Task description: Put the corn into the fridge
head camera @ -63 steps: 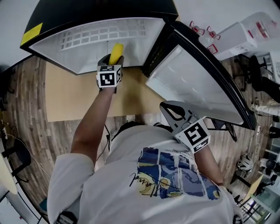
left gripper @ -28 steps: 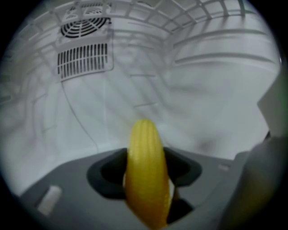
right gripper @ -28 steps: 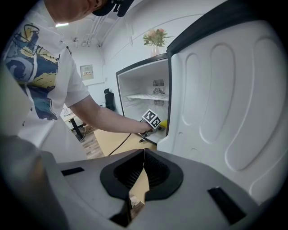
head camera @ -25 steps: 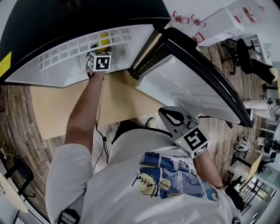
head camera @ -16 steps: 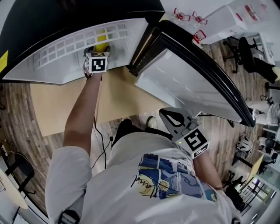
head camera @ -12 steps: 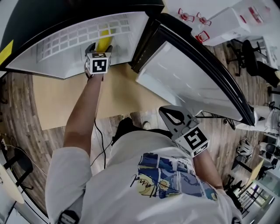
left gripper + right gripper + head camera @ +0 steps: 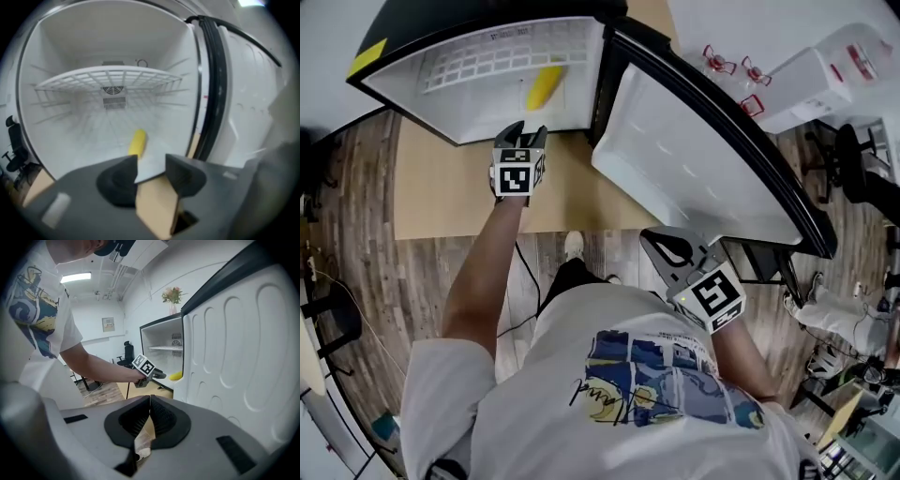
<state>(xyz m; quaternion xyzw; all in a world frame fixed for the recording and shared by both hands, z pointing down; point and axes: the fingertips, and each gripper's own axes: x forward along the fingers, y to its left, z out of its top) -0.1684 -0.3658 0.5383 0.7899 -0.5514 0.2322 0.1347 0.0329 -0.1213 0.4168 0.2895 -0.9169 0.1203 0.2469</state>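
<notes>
Inside the fridge (image 7: pixel 469 112) the corn (image 7: pixel 544 86) lies on its floor, the left tongs (image 7: pixel 525 131) are closing on nothing just outside, the right tongs (image 7: pixel 667 246) are shut and empty, so the door (image 7: pixel 694 159) probably needs closing next.

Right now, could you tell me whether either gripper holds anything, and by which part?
Nothing is held. Left gripper: jaws closing on nothing; the yellow corn cob lies free inside the white-lined fridge. Right gripper: jaws together, empty.
</notes>
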